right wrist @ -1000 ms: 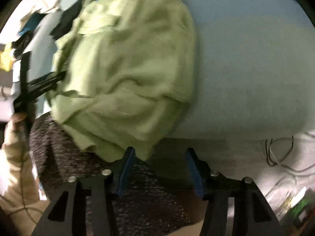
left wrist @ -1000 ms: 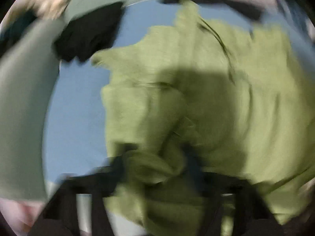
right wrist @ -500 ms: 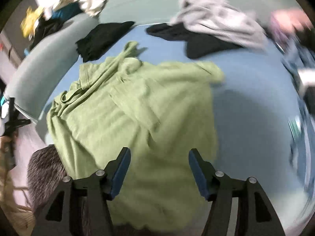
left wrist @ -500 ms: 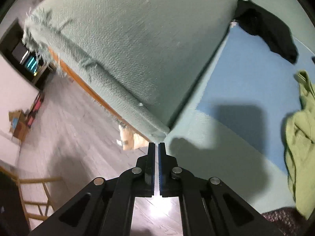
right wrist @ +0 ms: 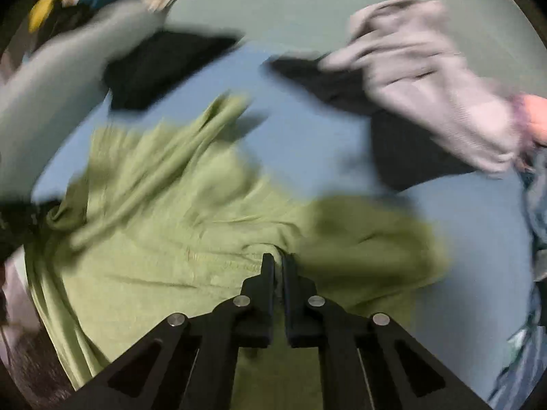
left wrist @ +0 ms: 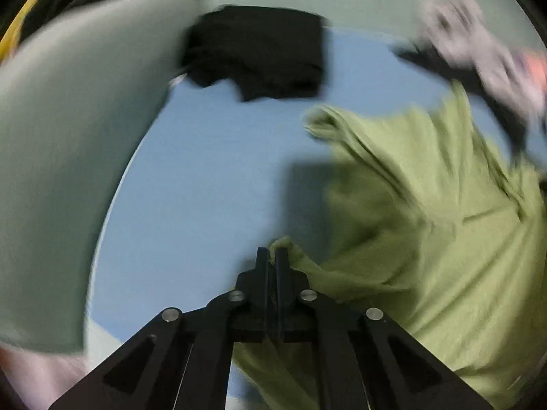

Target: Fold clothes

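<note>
**Green garment pinched at two places on the blue cover**

Green cloth fills the lower part of both wrist views — a loose olive-green garment (right wrist: 177, 239) lying crumpled on a blue cover (left wrist: 212, 157) spread over a sofa seat. The left gripper (left wrist: 272, 256) has its jaws pressed together on a small tuft at the garment's near-left edge, and the fabric runs away from the pinch to the right. The right gripper (right wrist: 277, 261) has just closed; its jaws stand nearly together with a fold of the same green cloth caught between them, near the garment's near edge.

Beyond the green garment, a black garment (left wrist: 259, 51) lies at the back left of the cover, against the pale green sofa arm (left wrist: 65, 157). To the back right, a grey garment (right wrist: 430, 78) rests partly on top of another dark piece (right wrist: 403, 143). Blue-grey denim-like cloth (right wrist: 536, 205) shows at the far right edge of the right wrist view. Both views are smeared with motion blur, so finer details of the folds cannot be told.
</note>
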